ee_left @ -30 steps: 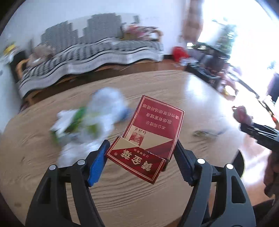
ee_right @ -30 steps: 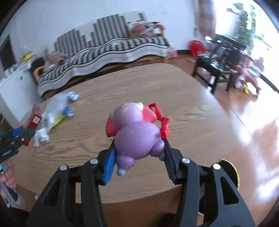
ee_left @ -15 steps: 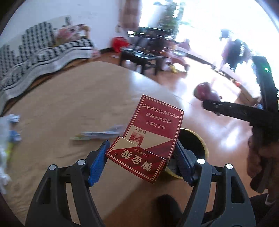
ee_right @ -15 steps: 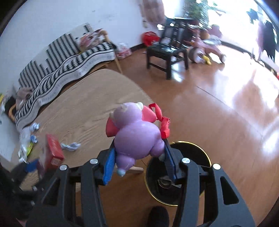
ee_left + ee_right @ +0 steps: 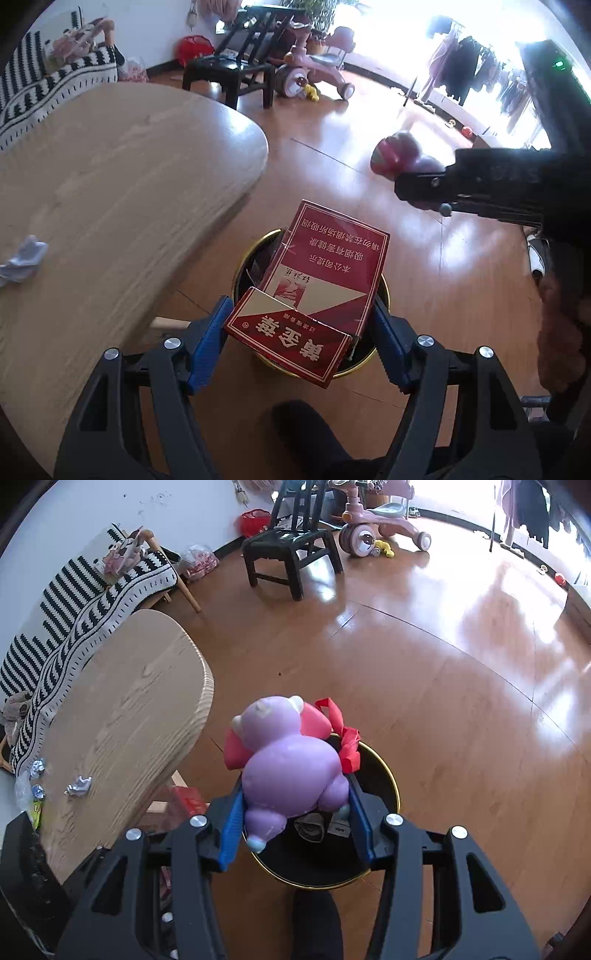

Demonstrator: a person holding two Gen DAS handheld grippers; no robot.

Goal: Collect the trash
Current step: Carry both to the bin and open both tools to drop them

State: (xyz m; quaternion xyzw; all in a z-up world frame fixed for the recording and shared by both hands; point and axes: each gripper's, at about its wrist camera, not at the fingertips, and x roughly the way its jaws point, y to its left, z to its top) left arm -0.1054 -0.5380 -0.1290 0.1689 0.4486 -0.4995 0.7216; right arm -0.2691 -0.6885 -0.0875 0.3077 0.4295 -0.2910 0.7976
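My left gripper (image 5: 299,328) is shut on a red cigarette box (image 5: 317,291) and holds it over a black bin with a gold rim (image 5: 251,258) on the floor. My right gripper (image 5: 295,808) is shut on a purple and pink toy pig (image 5: 288,764) with a red ribbon, above the same bin (image 5: 388,775). The right gripper and toy also show in the left wrist view (image 5: 399,158). Some trash lies inside the bin.
The round wooden table (image 5: 110,184) is at the left with a crumpled foil wrapper (image 5: 22,254) on it; more wrappers (image 5: 77,786) show in the right wrist view. A black chair (image 5: 291,550), a pink tricycle (image 5: 380,520) and a striped sofa (image 5: 74,602) stand beyond.
Both grippers have swung away from the table to the right and down, and now hang over the bin on the floor. Both still hold their objects.
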